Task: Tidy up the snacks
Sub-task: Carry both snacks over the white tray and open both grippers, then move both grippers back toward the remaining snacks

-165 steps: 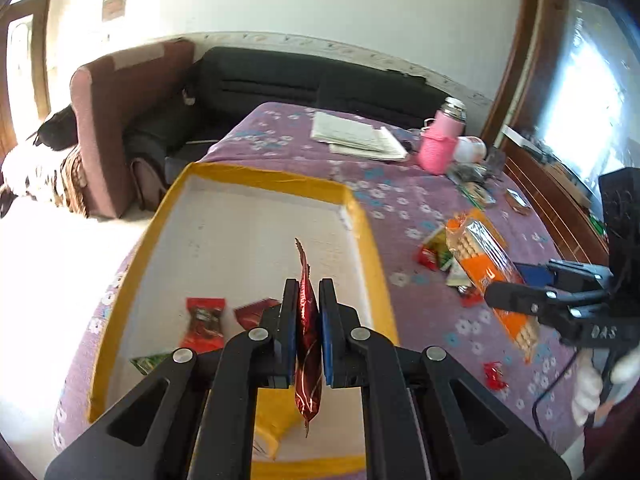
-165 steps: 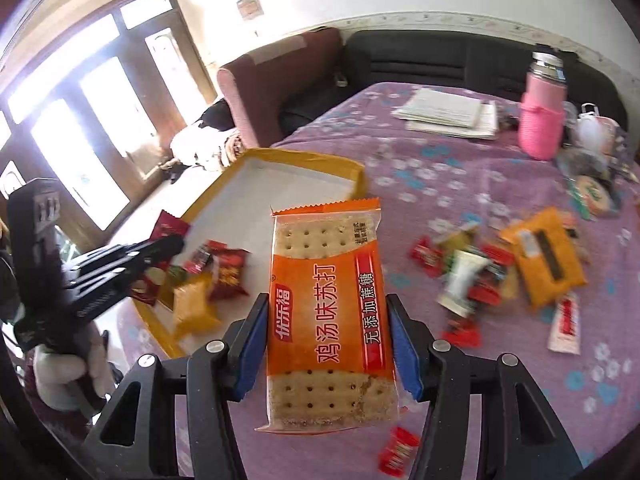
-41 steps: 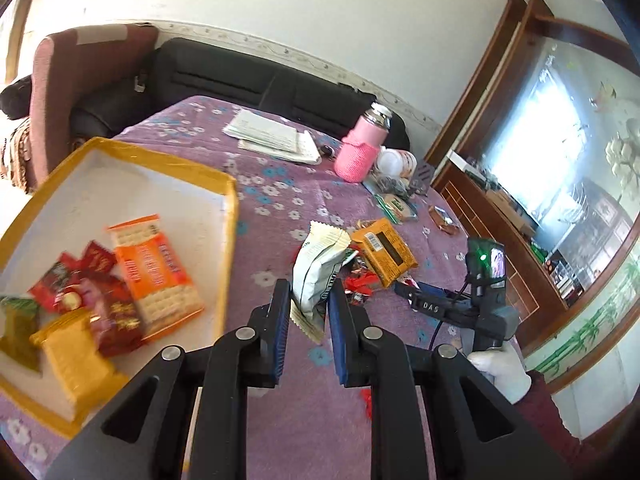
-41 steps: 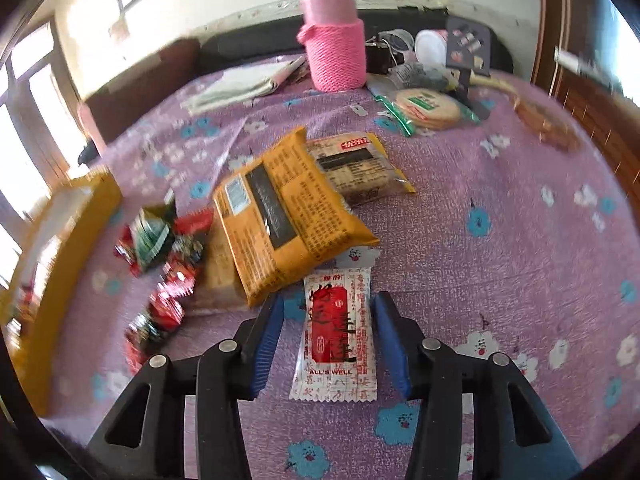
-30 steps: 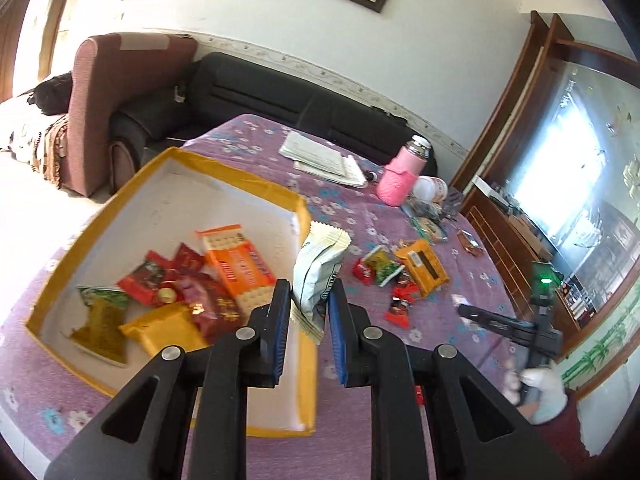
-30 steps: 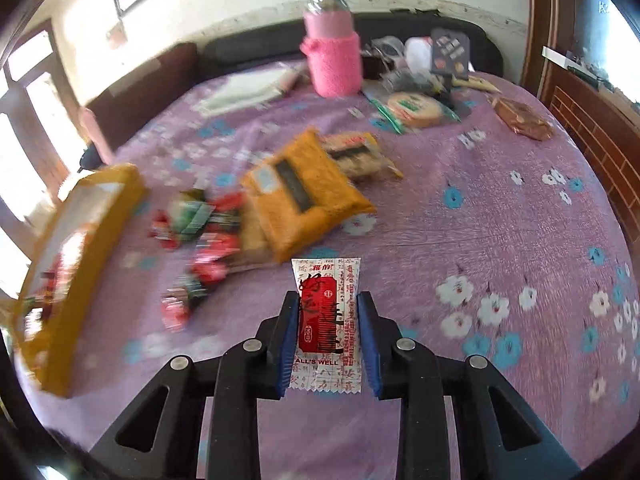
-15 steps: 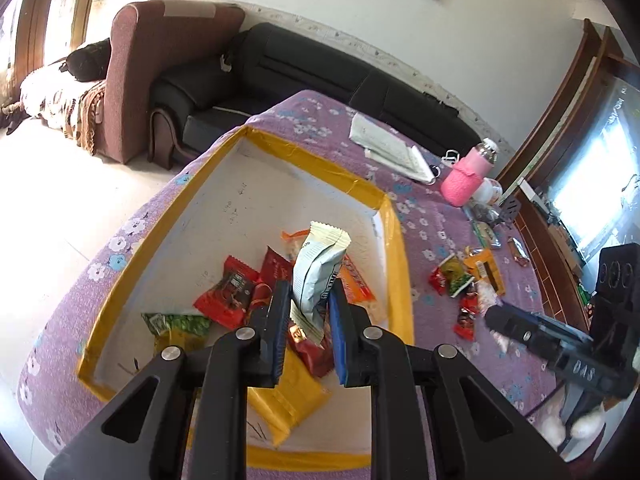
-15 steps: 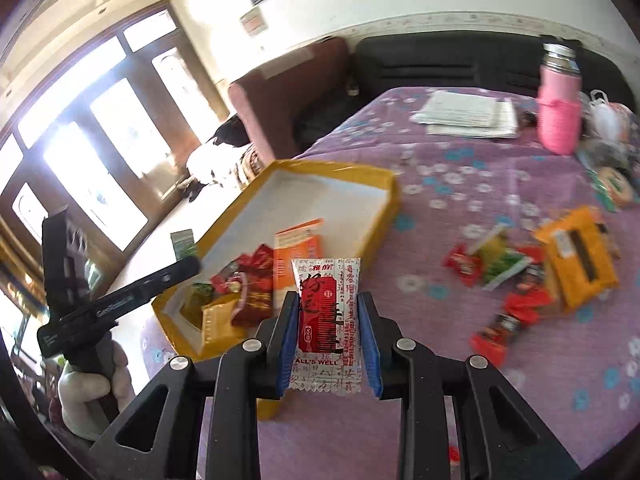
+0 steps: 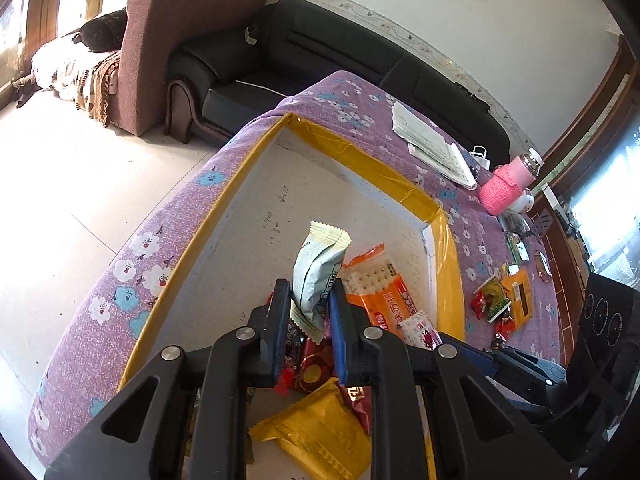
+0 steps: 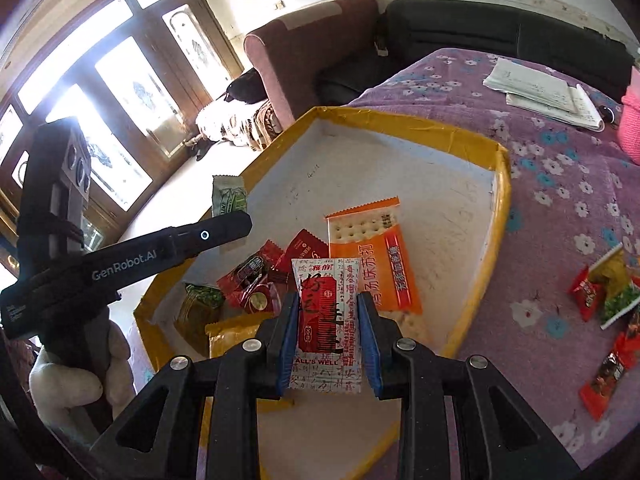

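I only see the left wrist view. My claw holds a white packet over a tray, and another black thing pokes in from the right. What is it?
Observer: The right claw, shut on a red and white sachet printed ALL'S WELL, above the yellow-rimmed tray.
Operator: Who holds my claw?
Observer: A white-gloved hand grips the left claw by its handle.
Operator: Anything in the tray I miss?
Observer: A green packet lies in the corner nearest that hand.
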Demonstrator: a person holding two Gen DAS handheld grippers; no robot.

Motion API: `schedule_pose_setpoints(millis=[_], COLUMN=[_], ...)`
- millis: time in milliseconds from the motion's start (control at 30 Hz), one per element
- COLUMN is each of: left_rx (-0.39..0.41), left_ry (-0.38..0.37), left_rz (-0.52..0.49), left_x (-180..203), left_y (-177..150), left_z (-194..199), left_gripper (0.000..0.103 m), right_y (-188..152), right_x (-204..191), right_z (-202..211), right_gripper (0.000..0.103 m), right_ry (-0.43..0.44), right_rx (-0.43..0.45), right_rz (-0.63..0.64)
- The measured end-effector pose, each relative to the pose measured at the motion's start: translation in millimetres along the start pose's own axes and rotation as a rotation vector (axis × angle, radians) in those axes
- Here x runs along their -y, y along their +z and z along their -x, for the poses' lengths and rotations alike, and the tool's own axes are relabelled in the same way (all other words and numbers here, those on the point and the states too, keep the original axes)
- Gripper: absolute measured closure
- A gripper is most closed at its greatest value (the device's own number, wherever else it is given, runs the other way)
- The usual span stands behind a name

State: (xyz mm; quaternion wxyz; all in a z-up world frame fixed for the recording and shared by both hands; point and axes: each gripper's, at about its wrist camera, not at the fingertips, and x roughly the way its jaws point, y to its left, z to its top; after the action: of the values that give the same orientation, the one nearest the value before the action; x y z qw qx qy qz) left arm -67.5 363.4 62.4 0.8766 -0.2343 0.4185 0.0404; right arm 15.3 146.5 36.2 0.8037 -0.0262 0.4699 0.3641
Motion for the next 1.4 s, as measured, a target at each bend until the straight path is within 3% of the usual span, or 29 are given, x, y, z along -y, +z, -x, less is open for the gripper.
schedule_pose_setpoints(millis=[267,433,533,700,767,867,967,1167,1400], left_rx=[-0.001,0.016,0.051,0.124,0.154,0.207,0.275,0.331,0.318], left_ry=[-0.018,-0.033,-0.036,0.037,0.042,-0.015,-0.009,0.203,0.265], left_rz=[0.034,0.02,0.003,-0.011,-0.012,-0.016,-0.028,-0.167,-0.296], left_x=[-7.9,0.6,10.6,38.6,48.8,68.1,87.1,134.9,168.7], left_y=[1.7,-5.9,-13.5,-32.4,-41.9,-60.9,-81.4,-110.4,-132.5], left_z=[0.9,16.6,32.2,63.2,74.5,89.4,98.7,96.3,90.3], left_gripper=[0.085,0.076,0.067,0.026,0.025,0.025,0.025,0.025,0.025], right_y=[8.5,5.0,3.0,-9.9,-19.0,-35.9,-56.5,-98.4,-130.4], right_x=[-1.9,-2.5,-0.7,9.4,14.8,30.5,52.4,91.4,106.4], right_z=[-12.8,0.8,17.5,55.3,72.5,98.1,119.9,156.2,172.5], right_gripper=[0.071,0.066,0.063,0.062,0.059,0.056,0.056,0.055,0.05], right_ry=[0.01,0.061,0.064,0.064,0.048,0.004,-0.067,-0.118,-0.175], right_rx=[0.002,0.028,0.064,0.13,0.159,0.199,0.224,0.275,0.313], right_rz=[-0.002,-0.025,-0.026,-0.03,-0.031,-0.044,-0.079,-0.199,-0.233])
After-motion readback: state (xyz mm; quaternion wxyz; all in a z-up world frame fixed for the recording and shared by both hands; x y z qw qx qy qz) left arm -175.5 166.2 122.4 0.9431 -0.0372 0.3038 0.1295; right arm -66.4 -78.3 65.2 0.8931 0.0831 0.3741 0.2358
